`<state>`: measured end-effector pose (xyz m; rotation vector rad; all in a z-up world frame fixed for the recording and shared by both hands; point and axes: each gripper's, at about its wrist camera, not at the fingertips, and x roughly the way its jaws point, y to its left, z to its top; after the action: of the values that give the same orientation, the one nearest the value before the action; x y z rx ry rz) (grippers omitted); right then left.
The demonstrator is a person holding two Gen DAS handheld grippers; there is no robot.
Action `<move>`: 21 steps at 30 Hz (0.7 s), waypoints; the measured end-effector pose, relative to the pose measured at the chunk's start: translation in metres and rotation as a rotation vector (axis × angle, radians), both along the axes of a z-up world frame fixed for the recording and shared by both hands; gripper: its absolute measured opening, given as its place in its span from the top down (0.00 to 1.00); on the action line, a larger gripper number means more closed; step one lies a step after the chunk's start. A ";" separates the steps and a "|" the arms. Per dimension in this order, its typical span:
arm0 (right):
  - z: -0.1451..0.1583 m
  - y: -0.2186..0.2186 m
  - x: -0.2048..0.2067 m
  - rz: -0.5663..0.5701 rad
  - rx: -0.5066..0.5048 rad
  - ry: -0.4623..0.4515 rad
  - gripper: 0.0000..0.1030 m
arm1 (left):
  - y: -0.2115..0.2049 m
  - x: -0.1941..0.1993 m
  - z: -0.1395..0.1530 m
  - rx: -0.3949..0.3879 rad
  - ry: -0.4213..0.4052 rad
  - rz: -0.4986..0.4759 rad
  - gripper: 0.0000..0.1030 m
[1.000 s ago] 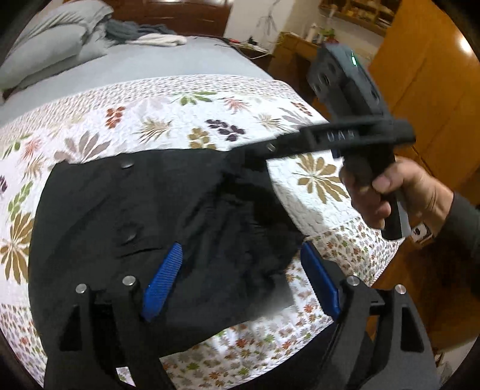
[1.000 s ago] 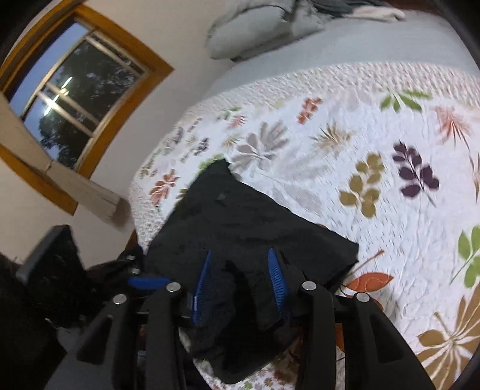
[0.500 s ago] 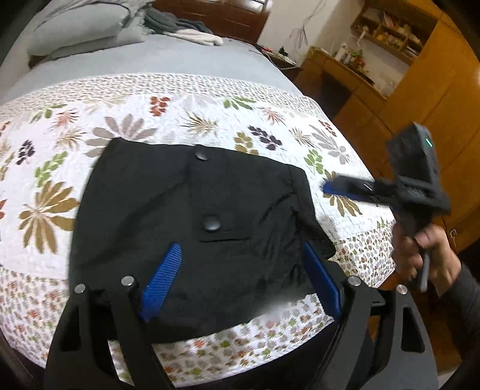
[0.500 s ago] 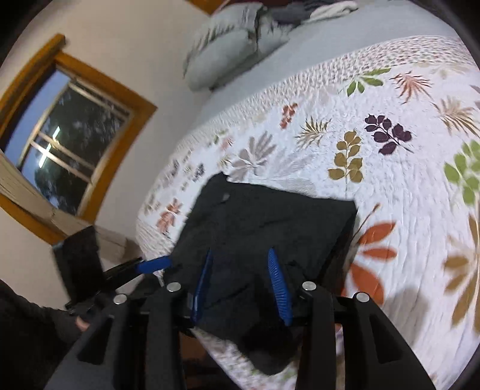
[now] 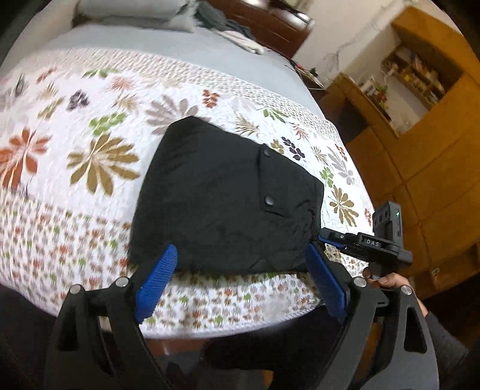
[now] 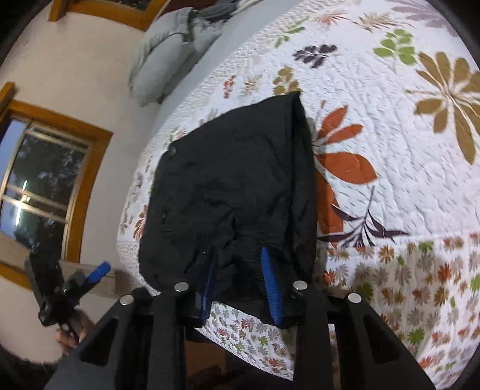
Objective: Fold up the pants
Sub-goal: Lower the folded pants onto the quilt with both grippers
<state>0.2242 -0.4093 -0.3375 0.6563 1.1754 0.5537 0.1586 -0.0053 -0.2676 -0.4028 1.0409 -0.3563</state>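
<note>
The black pants (image 5: 228, 198) lie folded into a compact square on the floral quilt (image 5: 90, 144), near the bed's front edge. My left gripper (image 5: 240, 264) is open and empty, its blue fingers wide apart just short of the pants' near edge. In the right wrist view the pants (image 6: 234, 186) lie ahead. My right gripper (image 6: 240, 270) is open with a moderate gap, its fingertips at the pants' near edge, holding nothing. The right gripper also shows in the left wrist view (image 5: 327, 235), beside the pants' right corner. The left gripper shows in the right wrist view (image 6: 99, 271), off the bed.
Grey pillows (image 5: 144, 12) and loose clothes (image 5: 234, 30) lie at the head of the bed. Wooden cabinets and shelves (image 5: 420, 114) stand to the right of the bed. A wood-framed window (image 6: 45, 180) is in the wall on the left side.
Both grippers have pulled back from the pants toward the bed's front edge. The right gripper let go of the cloth it held a second ago. The pants now lie flat and folded.
</note>
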 end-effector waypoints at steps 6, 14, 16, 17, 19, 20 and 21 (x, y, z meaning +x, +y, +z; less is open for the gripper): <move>0.027 -0.006 -0.011 -0.060 0.048 -0.002 0.30 | 0.053 0.015 -0.012 -0.145 0.115 0.017 0.11; 0.042 -0.044 -0.021 -0.135 0.151 0.070 0.07 | 0.110 0.092 -0.048 -0.410 0.306 -0.062 0.08; 0.038 -0.050 -0.020 -0.145 0.174 0.088 0.07 | 0.115 0.110 -0.065 -0.448 0.356 -0.068 0.08; 0.036 -0.052 -0.018 -0.148 0.176 0.099 0.06 | 0.117 0.117 -0.072 -0.464 0.375 -0.066 0.08; 0.030 -0.052 -0.018 -0.147 0.178 0.123 0.05 | 0.118 0.131 -0.086 -0.483 0.408 -0.065 0.08; 0.027 -0.052 -0.016 -0.144 0.182 0.132 0.04 | 0.119 0.140 -0.094 -0.483 0.426 -0.056 0.08; 0.023 -0.052 -0.014 -0.138 0.186 0.142 0.04 | 0.118 0.146 -0.100 -0.482 0.437 -0.051 0.08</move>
<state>0.2099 -0.4610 -0.3148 0.9411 1.2091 0.5098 0.3044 0.1127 -0.3675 -0.9172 1.3923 -0.5844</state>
